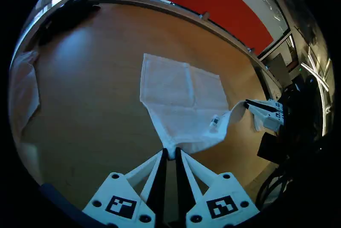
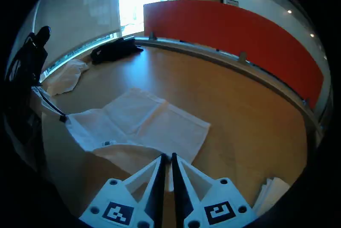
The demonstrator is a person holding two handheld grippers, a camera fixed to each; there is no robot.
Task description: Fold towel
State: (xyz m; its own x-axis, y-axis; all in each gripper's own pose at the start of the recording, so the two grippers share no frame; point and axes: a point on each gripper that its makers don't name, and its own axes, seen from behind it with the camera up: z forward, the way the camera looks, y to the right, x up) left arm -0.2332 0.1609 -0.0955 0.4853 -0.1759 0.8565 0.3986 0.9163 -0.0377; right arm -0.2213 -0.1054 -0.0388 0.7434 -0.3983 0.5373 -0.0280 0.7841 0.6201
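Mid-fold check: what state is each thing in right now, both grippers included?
towel: far part flat on the table, near edge lifted by its two corners.
left gripper: shut on one near corner.
right gripper: shut on the other near corner.
second white cloth: crumpled, not folded.
black bundle: slumped at the table's far edge.
white stack: looks folded and piled.

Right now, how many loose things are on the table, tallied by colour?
White: 3 (towel, crumpled cloth, folded stack)
Black: 1 (bundle)
Total: 4
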